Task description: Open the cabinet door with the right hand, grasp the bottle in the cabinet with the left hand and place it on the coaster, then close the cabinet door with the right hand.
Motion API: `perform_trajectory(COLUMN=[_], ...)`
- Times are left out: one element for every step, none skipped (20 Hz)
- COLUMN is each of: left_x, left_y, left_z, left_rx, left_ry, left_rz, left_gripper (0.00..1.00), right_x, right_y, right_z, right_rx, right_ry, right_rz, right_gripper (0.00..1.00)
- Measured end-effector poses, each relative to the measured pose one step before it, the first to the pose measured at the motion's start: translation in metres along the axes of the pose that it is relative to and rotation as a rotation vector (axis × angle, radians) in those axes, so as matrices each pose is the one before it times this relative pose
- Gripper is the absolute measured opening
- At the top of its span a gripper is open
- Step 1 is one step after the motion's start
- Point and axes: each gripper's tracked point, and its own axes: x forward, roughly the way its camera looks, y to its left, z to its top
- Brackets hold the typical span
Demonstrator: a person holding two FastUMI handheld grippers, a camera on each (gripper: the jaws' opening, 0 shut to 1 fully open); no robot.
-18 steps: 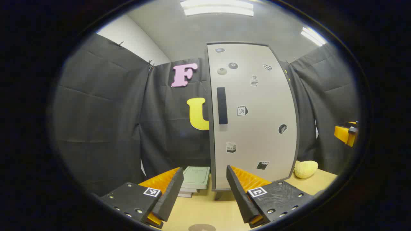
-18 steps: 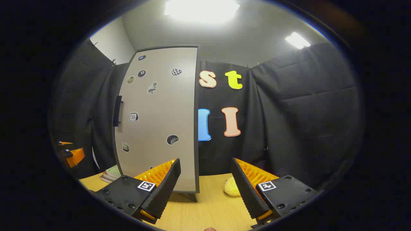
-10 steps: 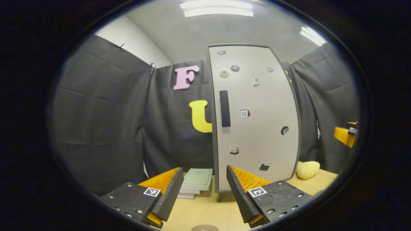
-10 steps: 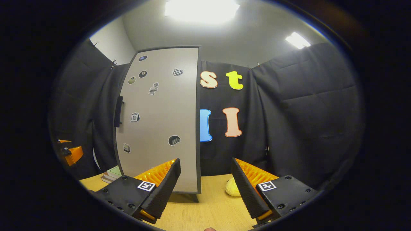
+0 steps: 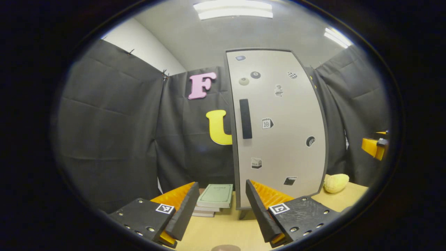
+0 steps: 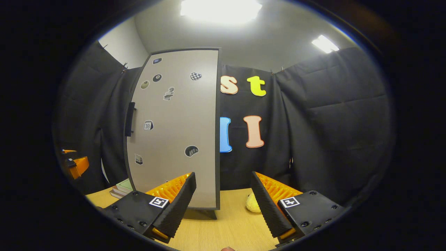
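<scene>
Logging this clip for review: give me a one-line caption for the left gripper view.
Open left claw faces the closed cabinet door and its handle, stacked books beside it.

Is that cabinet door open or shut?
Shut. The door covers the whole front, nothing inside shows, and neither gripper touches its handle.

The cabinet (image 5: pixel 278 129) stands on the table (image 5: pixel 223 230) against the cloth wall, its door shut, with the handle (image 5: pixel 245 118) near the door's left edge. In the left gripper view, a stack of books (image 5: pixel 214 198) lies just left of the cabinet's foot and a plush toy (image 5: pixel 336 183) sits to its right. A coaster (image 5: pixel 225 248) lies on the table's near edge.
</scene>
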Motion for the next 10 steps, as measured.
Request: perform_trajectory(left_x=[0.00005,0.00111,-0.00069,-0.00146,-0.00184,-0.00208,-0.00115,-0.00039,-0.00294,-0.00237], left_y=[0.00247,0.00351,0.00559,0.00528,0.00436,0.00591,0.0069,0.00897,0.01062,0.01086], left_z=[0.00032,-0.00026,-0.00175,-0.00072,-0.00138,-0.00106,-0.00046,-0.00012,-0.00149,-0.00208], left_rx=[-0.00164,-0.0016,-0.00312,-0.00243,-0.00087,0.00129,0.00517,0.00647,0.00362,-0.00075], left_ry=[0.00063,0.00273,0.00256,0.00268,0.00171,0.00136,0.00081,0.00018,0.00348,0.00584], left_rz=[0.00487,0.00589,0.00782,0.00855,0.01042,0.01048,0.01384,0.01664,0.01822,0.01736], left_gripper=[0.83,0.81,0.83,0.83,0.81,0.83,0.83,0.83,0.83,0.83], right_x=[0.00169,0.00361,0.00342,0.00504,0.0047,0.00484,0.00424,0.00639,0.00615,0.00615], right_y=[0.00316,0.00314,0.00373,0.00501,0.00669,0.0065,0.00665,0.00732,0.00679,0.00682], right_z=[0.00196,0.00303,0.00284,0.0045,0.00599,0.00649,0.00613,0.00518,0.00687,0.00803], right_rx=[-0.00009,0.00015,-0.00059,-0.00018,0.00039,0.00021,-0.00006,0.00109,0.00237,0.00262], right_ry=[0.00144,0.00083,0.00143,-0.00294,-0.00718,-0.00793,-0.00892,-0.01036,-0.00845,-0.00662], right_rz=[0.00524,0.00285,0.00326,0.00727,0.00914,0.00946,0.01197,0.01217,0.01091,0.00959], right_gripper=[1.0,0.97,1.0,1.0,0.97,1.0,1.0,1.0,1.0,1.0])
